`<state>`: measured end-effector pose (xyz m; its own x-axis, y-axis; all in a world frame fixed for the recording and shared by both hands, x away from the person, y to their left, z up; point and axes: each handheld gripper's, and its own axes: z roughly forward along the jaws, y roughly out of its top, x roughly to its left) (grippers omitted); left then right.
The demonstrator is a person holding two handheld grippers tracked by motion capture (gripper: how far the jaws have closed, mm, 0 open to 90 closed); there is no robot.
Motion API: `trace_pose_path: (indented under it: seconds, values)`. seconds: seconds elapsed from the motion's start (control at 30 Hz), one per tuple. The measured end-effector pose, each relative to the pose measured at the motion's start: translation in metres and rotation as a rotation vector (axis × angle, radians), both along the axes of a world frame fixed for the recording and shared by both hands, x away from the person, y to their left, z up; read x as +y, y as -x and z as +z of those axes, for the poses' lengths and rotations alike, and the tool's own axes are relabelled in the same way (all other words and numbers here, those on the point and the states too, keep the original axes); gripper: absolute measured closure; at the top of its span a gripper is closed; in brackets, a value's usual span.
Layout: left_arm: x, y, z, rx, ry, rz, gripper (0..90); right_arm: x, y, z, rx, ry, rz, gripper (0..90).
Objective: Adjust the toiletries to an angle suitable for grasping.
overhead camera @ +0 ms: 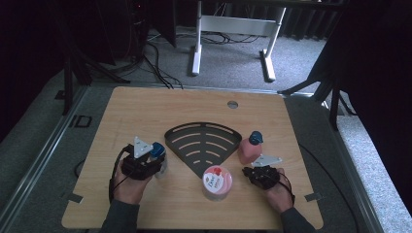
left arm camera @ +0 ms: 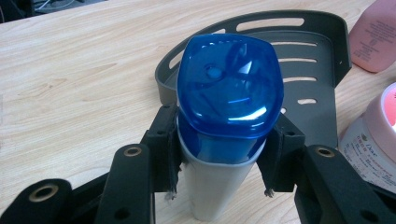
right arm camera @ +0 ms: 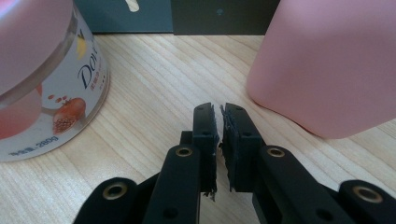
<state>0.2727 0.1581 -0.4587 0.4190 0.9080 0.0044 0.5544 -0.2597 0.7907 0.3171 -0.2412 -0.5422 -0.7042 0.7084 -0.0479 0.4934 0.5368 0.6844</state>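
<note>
Bench point(overhead camera: 145, 111): a light wooden top carried everything; both hands came in from its near edge.
Rack point(overhead camera: 201, 141): a dark, fan-shaped slotted tray lay flat at the middle of the bench, between the two grippers and a little farther back.
Pink bottle point(overhead camera: 249, 150): it stood upright with a blue cap just right of the rack, close ahead of the right gripper; in the right gripper view its pink wall rose just beyond the tips, to their right, not touching them.
Dove jar point(overhead camera: 216, 182): a pink-lidded tub stood on the bench in front of the rack's point, between the two hands, nearer the right one.
Blue-capped bottle point(left arm camera: 229, 88): it stood upright on the bench at the left, just left of the rack, its pale body between the left gripper's jaws and its blue cap rising above them.
Left gripper point(left arm camera: 226, 154): half closed, pads pressed on either side of the bottle right under the cap.
Right gripper point(right arm camera: 219, 126): closed to a thin slit, holding nothing, low over bare wood between the Dove jar and the pink bottle.
</note>
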Motion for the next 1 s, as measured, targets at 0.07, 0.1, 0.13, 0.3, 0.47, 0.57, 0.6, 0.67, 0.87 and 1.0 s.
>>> trace_pose_path:
  seconds: [0.07, 0.1, 0.13, 0.3, 0.47, 0.57, 0.6, 0.67, 0.87, 1.0]
  values:
    - [0.0002, -0.0002, -0.0001, 0.0, 0.003, 0.001, 55.5, 0.0001, 0.0001, 0.0, 0.0, 0.0, 0.0, 83.6]
    - [0.0002, -0.0004, 0.0, 0.0, 0.002, -0.003, 55.6, 0.0, 0.0, 0.0, 0.0, 0.0, 0.0, 83.6]
    - [0.0003, -0.0005, 0.0002, 0.001, 0.001, -0.005, 55.6, 0.0, 0.0, 0.0, 0.0, 0.0, 0.0, 83.6]
    - [-0.0004, -0.0021, 0.0013, 0.006, -0.005, -0.014, 55.9, 0.0, -0.0001, -0.0001, 0.001, 0.0, 0.0, 83.6]
    - [-0.0027, -0.0026, 0.0022, 0.007, -0.019, -0.02, 55.9, -0.0001, -0.0002, -0.0002, 0.001, 0.0, 0.0, 83.6]
    - [-0.0034, -0.0029, 0.0024, 0.006, -0.022, -0.023, 56.0, -0.0002, -0.0001, -0.0002, 0.001, -0.001, 0.001, 83.6]
    - [-0.0036, -0.0031, 0.0025, 0.005, -0.023, -0.023, 56.0, -0.0002, -0.0002, -0.0003, 0.001, -0.001, 0.001, 83.6]
    - [-0.0038, -0.0034, 0.0027, 0.006, -0.025, -0.025, 56.0, -0.0001, -0.0001, -0.0003, 0.001, 0.0, 0.001, 83.7]
    - [-0.0047, -0.0041, 0.0033, 0.005, -0.03, -0.029, 56.0, -0.0001, -0.0003, -0.0004, 0.002, -0.001, 0.002, 83.7]
    - [-0.005, -0.0046, 0.0047, 0.002, -0.03, -0.031, 56.0, -0.0002, -0.0003, -0.0004, 0.003, -0.001, 0.001, 83.7]
